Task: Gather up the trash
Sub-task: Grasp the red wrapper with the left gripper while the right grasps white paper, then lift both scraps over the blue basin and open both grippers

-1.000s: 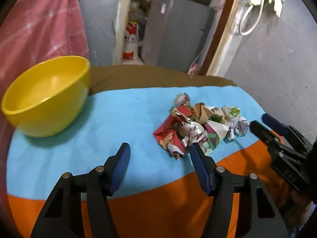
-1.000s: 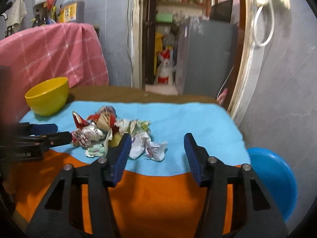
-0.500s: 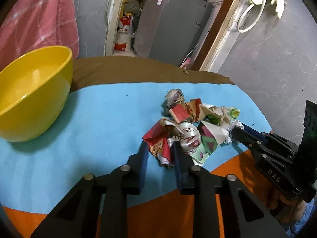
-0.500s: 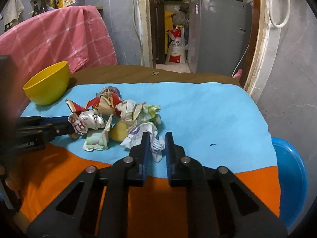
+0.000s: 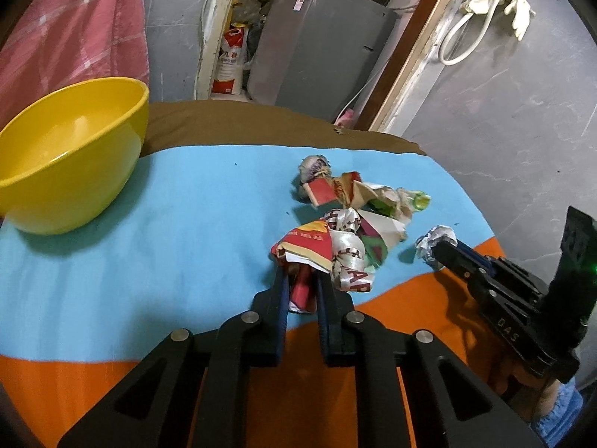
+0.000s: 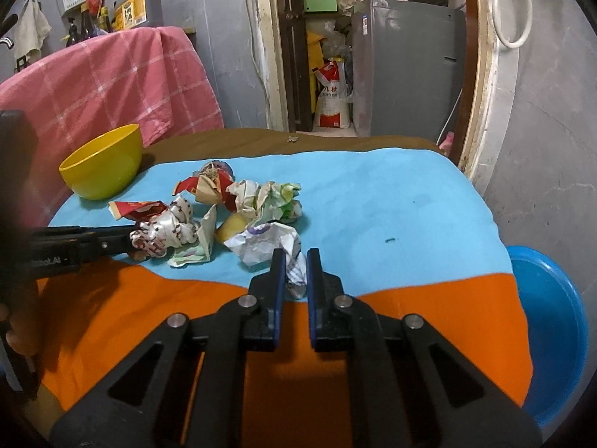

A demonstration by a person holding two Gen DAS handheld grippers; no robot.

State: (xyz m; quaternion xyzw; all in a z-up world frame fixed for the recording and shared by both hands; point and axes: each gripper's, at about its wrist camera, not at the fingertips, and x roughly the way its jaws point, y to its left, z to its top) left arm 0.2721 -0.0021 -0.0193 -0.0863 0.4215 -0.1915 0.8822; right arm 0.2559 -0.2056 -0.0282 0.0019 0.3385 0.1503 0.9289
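Note:
A pile of crumpled wrappers [image 5: 367,196] lies on the light blue cloth [image 5: 168,242]. My left gripper [image 5: 301,280] is at the pile's near edge; its jaws are closing with a red wrapper [image 5: 306,240] pinched between the pads. A shiny white wrapper [image 5: 349,257] rests against it. My right gripper [image 6: 296,255] is shut on a crumpled white paper [image 6: 265,242] at the near right edge of the pile. In the left wrist view this paper [image 5: 436,235] sits a little apart from the pile. The left gripper [image 6: 132,233] enters the right wrist view from the left.
A yellow bowl [image 5: 63,156] stands at the far left of the table, also the bowl [image 6: 102,166] in the right wrist view. A blue basin [image 6: 548,336] sits below the table's right edge. Pink checked cloth [image 6: 112,78] hangs behind the bowl. Orange cloth [image 6: 149,310] covers the near side.
Both grippers went from wide open to closed, the left on the red wrapper, the right on the white paper. The white paper now sits slightly apart from the pile.

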